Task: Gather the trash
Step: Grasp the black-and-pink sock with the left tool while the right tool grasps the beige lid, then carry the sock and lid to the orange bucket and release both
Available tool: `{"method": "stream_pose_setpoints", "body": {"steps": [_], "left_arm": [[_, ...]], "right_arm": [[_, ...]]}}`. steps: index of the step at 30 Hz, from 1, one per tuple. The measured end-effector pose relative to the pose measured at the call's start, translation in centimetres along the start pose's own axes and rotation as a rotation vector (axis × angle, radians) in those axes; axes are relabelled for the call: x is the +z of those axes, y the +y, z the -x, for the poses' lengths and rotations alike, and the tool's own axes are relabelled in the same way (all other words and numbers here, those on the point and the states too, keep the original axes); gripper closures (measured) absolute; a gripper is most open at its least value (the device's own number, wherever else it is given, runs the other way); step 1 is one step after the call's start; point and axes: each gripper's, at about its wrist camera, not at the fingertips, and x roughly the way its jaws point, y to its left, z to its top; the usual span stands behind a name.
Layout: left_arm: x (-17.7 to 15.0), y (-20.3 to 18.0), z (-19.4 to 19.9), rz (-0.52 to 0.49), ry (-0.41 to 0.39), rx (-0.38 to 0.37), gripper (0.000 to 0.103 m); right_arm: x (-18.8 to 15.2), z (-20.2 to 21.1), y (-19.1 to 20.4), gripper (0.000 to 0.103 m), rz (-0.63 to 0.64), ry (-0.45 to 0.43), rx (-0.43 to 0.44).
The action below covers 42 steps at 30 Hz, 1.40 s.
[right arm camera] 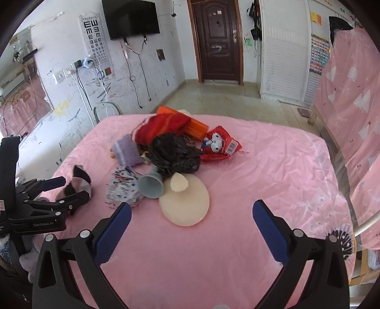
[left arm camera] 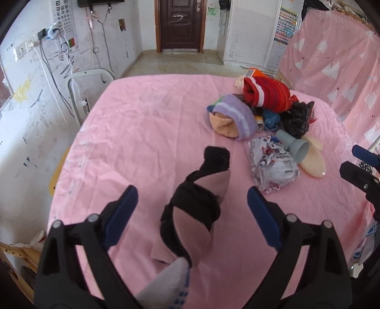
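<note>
Both claws hang spread and empty over the pink bed (right arm camera: pixel 273 166). The left claw (left arm camera: pixel 192 209) frames a black-and-pink sock (left arm camera: pixel 194 204), likely laundry. The crumpled white wrapper (left arm camera: pixel 273 166), centre right, and black plastic bag (right arm camera: pixel 173 154) look like the trash; the right claw (right arm camera: pixel 192 223) faces them.

Home bedroom, lived-in. Bed (right arm camera: pixel 261 166) under pink sheet fills middle of room. Dark wooden door (right arm camera: pixel 217 40) at far end, white louvred wardrobe (right arm camera: pixel 285 54) beside it. Flat TV (right arm camera: pixel 131 19) on scuffed white wall, eye chart (right arm camera: pixel 95 38) hanging next to it, sockets with trailing cables (right arm camera: pixel 80 76) below. Pink tree-print cloth (right arm camera: pixel 351 90) draped at right. Clothes heap (right arm camera: pixel 161 128) on bed.
</note>
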Motion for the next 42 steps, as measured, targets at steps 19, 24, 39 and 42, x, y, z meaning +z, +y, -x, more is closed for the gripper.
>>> {"method": "stream_pose_setpoints", "body": {"steps": [19, 24, 39, 42], "left_arm": [[0.8, 0.1, -1.7, -0.02, 0.018, -0.026, 0.061], [0.8, 0.0, -1.6, -0.02, 0.02, -0.025, 0.061], [2.2, -5.4, 3.2, -0.12, -0.086, -0.083, 0.067], [2.9, -8.1, 4.3, -0.176, -0.113, -0.132, 0.067]], "right_arm": [[0.6, -5.6, 0.6, 0.042, 0.097, 0.152, 0.025], [0.7, -5.6, 0.3, 0.052, 0.093, 0.135, 0.045], [0.0, 3.0, -5.0, 0.052, -0.021, -0.047, 0.091], [-0.7, 5.5, -7.1, 0.052, -0.055, -0.101, 0.083]]}}
